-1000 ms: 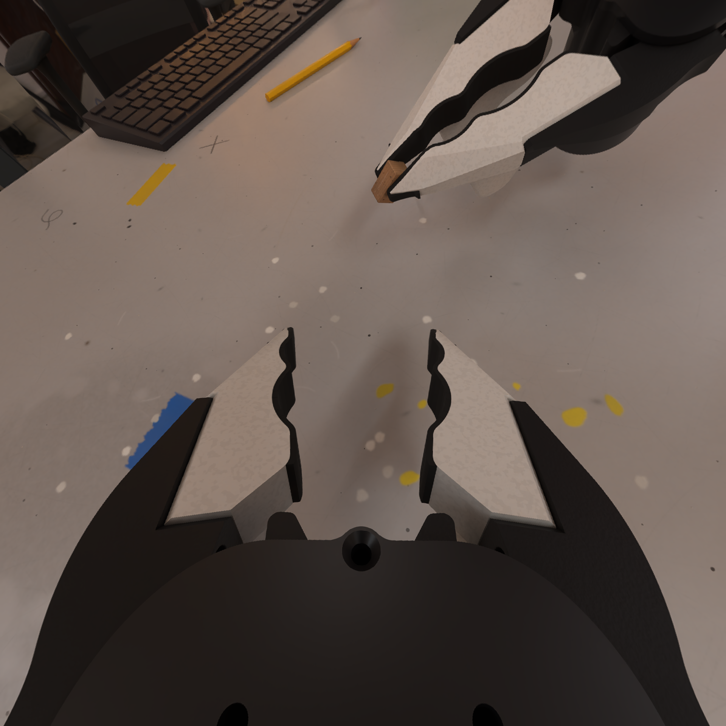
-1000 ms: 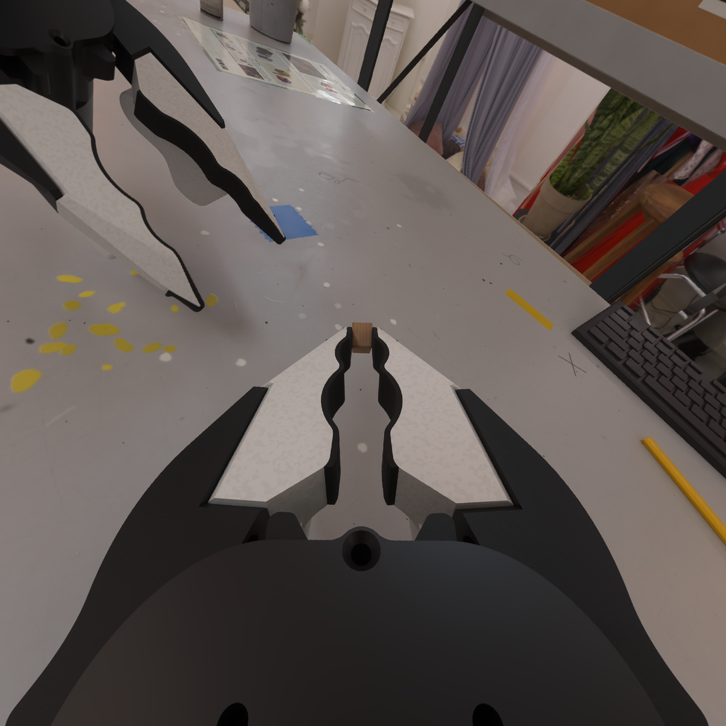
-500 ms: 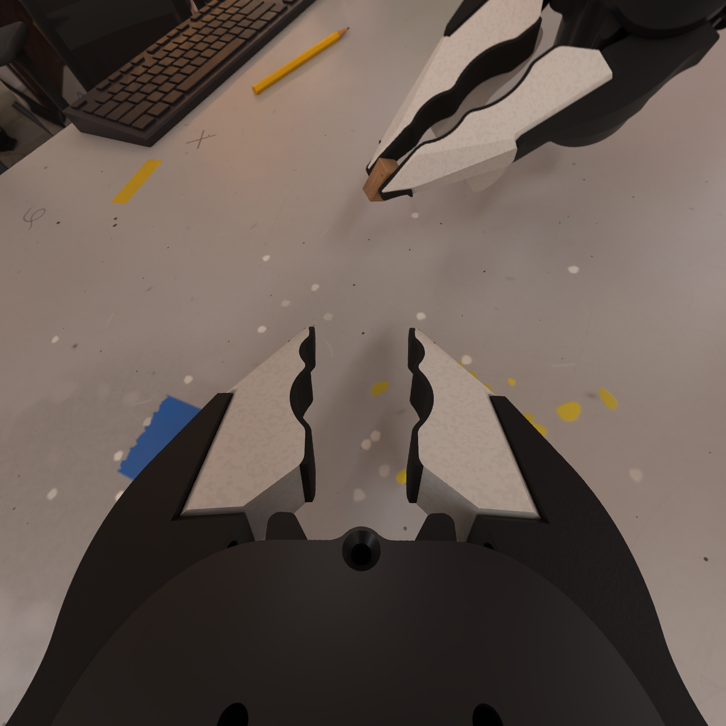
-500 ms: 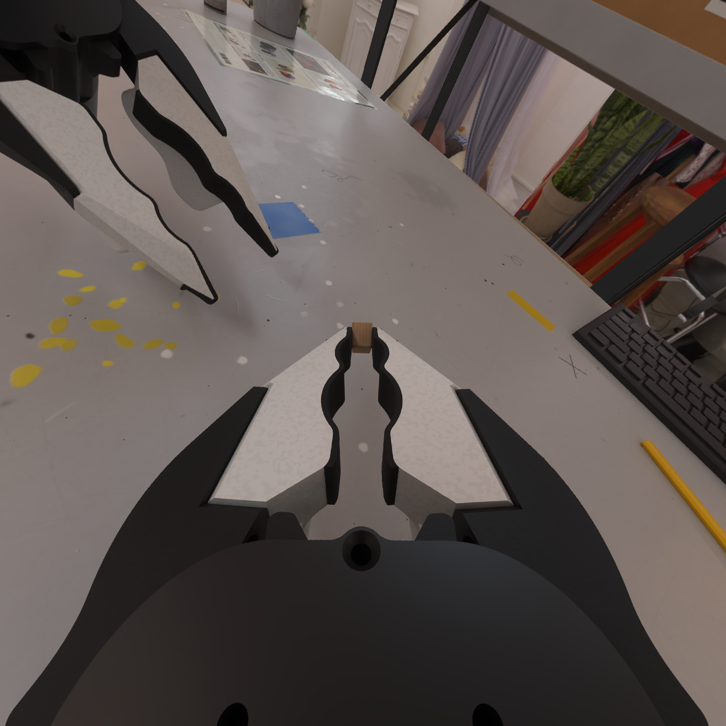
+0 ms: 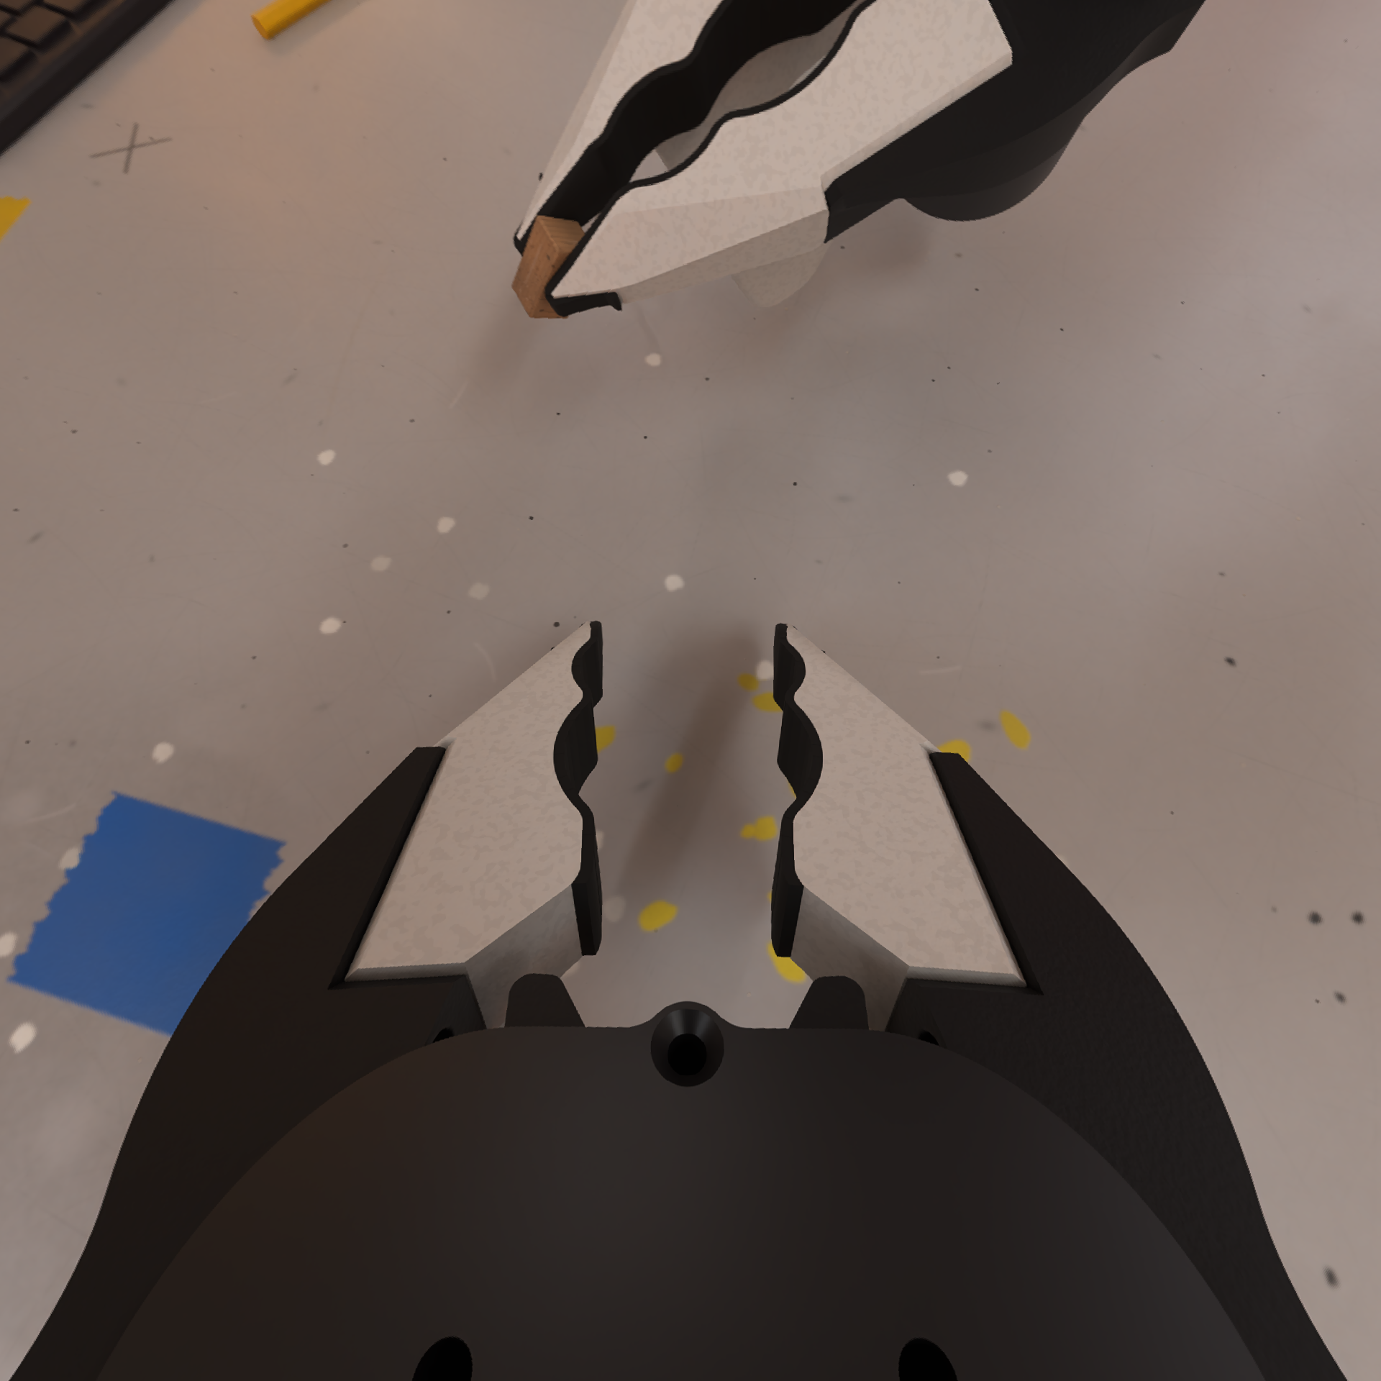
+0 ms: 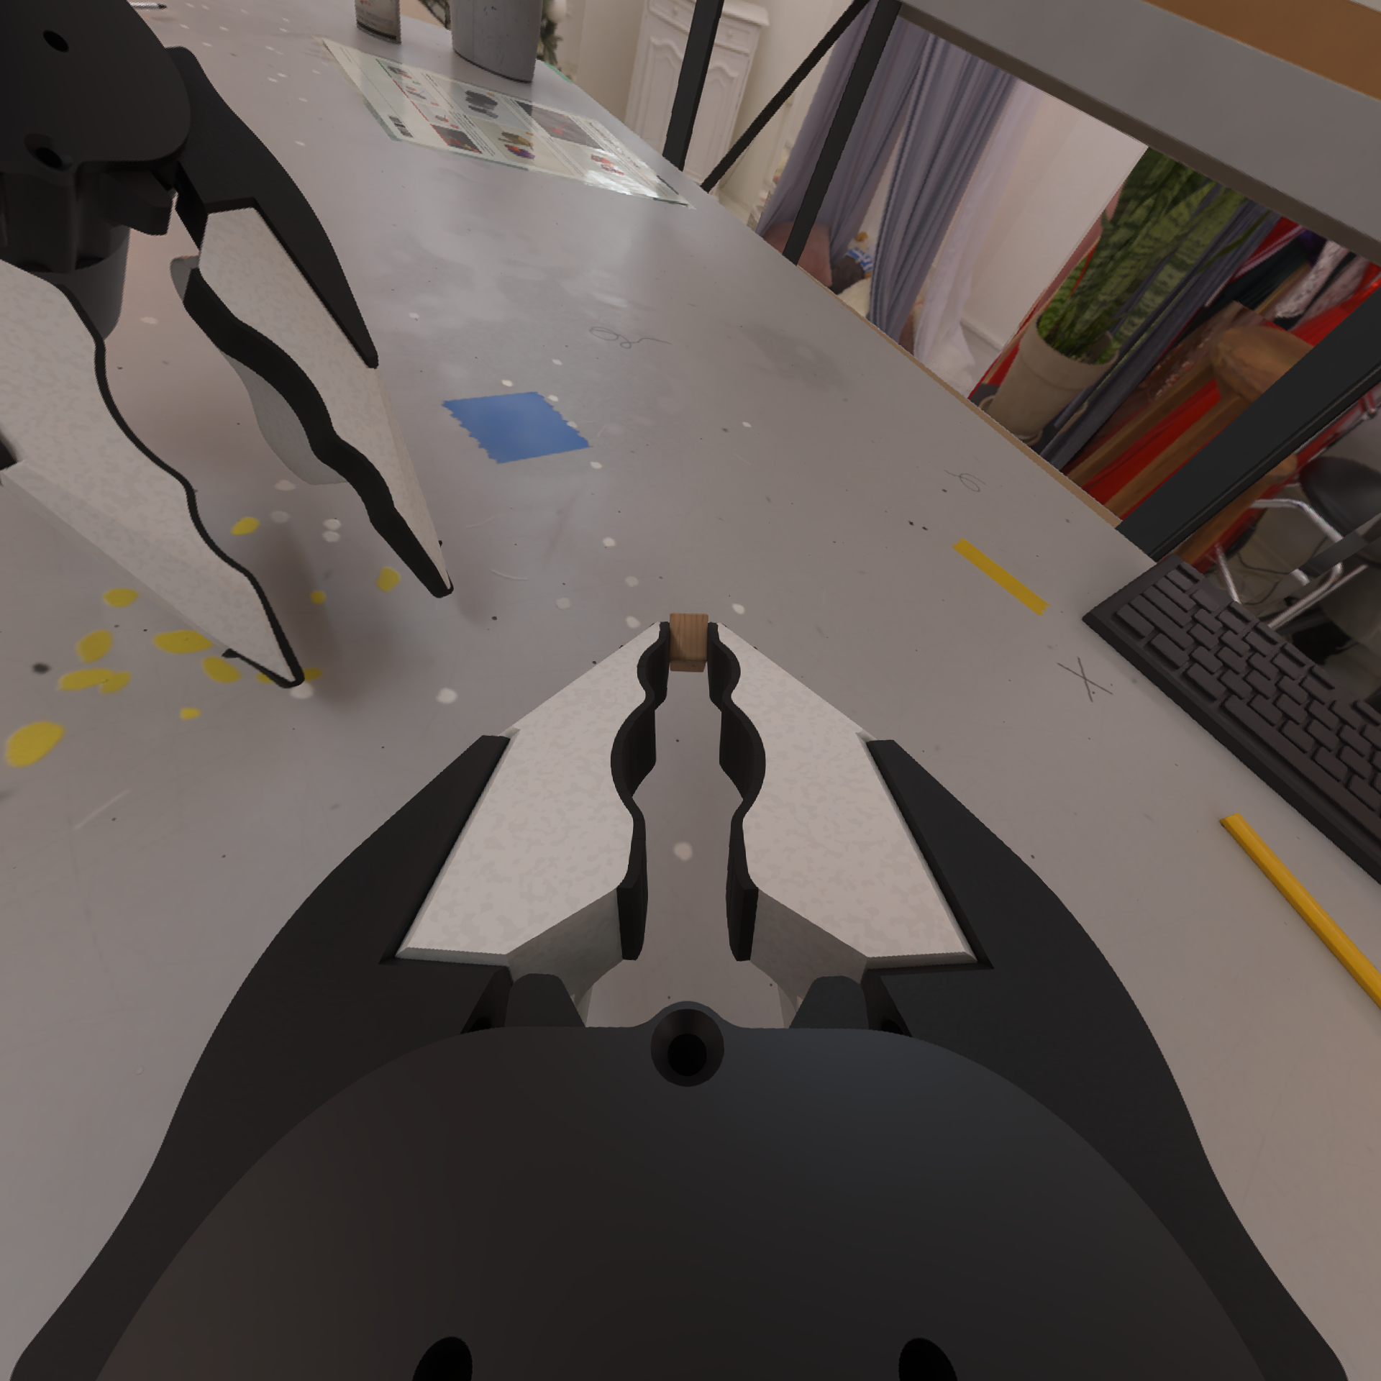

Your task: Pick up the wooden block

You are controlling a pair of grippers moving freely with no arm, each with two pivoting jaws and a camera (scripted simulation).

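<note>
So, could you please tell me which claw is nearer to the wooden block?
Right: the right claw grips the wooden block at its tips; the left claw hangs open, apart.

Two grippers, the left gripper (image 5: pixel 686 628) and the right gripper (image 6: pixel 687 626). One wooden block (image 6: pixel 687 641), one keyboard (image 6: pixel 1255 672) and one yellow pencil (image 6: pixel 1300 908). One blue tape patch (image 6: pixel 516 426), one yellow tape strip (image 6: pixel 1000 576) and one printed sheet (image 6: pixel 508 127) on the bench (image 6: pixel 747 418).
</note>
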